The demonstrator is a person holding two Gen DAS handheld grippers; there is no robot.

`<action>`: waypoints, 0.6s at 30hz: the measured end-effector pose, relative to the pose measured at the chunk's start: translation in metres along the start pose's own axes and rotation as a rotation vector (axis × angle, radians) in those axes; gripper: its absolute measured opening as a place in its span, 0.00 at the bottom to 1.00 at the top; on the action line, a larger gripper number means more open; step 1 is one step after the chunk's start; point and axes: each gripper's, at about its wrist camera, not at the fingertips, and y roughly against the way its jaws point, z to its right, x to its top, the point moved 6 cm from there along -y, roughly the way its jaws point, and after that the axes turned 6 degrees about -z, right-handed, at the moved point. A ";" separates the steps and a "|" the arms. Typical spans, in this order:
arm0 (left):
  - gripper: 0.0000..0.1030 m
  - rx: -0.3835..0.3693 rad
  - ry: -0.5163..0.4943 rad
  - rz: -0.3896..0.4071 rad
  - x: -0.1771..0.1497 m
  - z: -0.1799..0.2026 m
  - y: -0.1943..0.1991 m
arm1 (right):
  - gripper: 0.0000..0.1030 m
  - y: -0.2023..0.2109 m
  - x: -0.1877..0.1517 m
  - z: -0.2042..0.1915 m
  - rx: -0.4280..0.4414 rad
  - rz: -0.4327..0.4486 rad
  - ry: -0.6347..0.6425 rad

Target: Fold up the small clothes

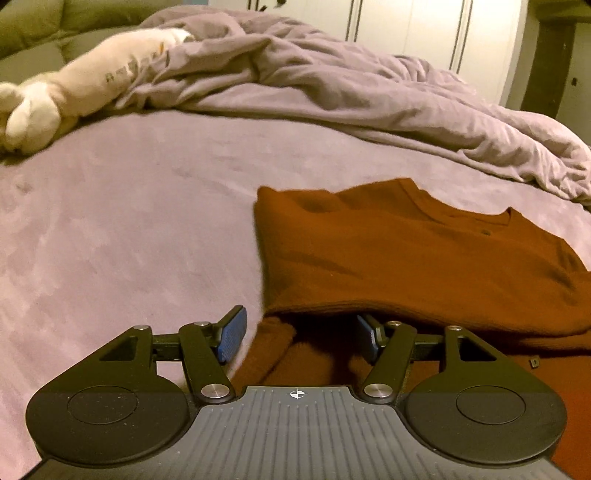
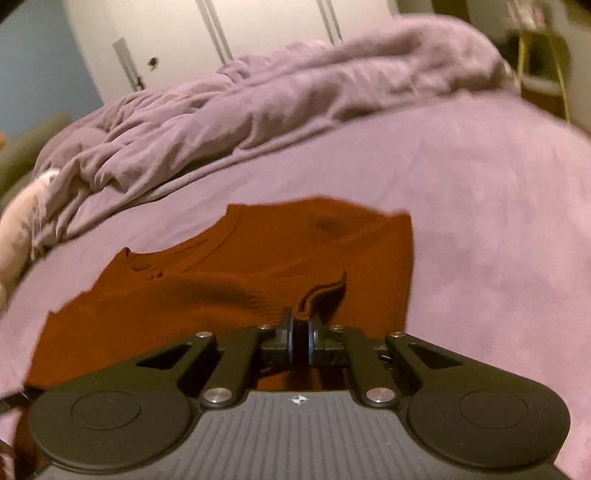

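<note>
A rust-brown knit top [image 1: 424,254] lies partly folded on the lilac bed sheet [image 1: 129,229]. My left gripper [image 1: 299,332] is open at the top's near left hem; its right finger sits under a raised fold of the cloth and its left finger is over bare sheet. In the right wrist view the same top [image 2: 229,291] lies ahead and to the left. My right gripper [image 2: 301,339] is shut on the top's folded hem edge, which stands up between the blue pads.
A crumpled lilac duvet [image 1: 351,92] lies across the far side of the bed. A cream plush toy [image 1: 74,88] lies at the far left. White wardrobe doors [image 1: 424,29] stand behind. Lilac sheet [image 2: 498,229] stretches right of the top.
</note>
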 end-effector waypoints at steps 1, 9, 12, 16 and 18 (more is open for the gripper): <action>0.66 0.007 -0.004 0.001 0.000 -0.001 -0.001 | 0.06 0.006 0.002 -0.002 -0.051 0.034 0.049; 0.70 0.025 0.071 -0.037 -0.003 -0.023 -0.007 | 0.08 0.006 -0.005 0.002 -0.175 0.009 0.128; 0.73 0.031 0.068 -0.026 -0.002 -0.027 -0.006 | 0.17 0.011 0.000 0.003 -0.159 0.023 0.102; 0.74 0.038 0.092 -0.035 -0.003 -0.030 -0.009 | 0.16 -0.003 -0.003 -0.006 -0.104 -0.017 0.109; 0.74 0.050 0.095 -0.038 -0.003 -0.031 -0.011 | 0.12 -0.009 -0.007 -0.010 -0.078 -0.019 0.132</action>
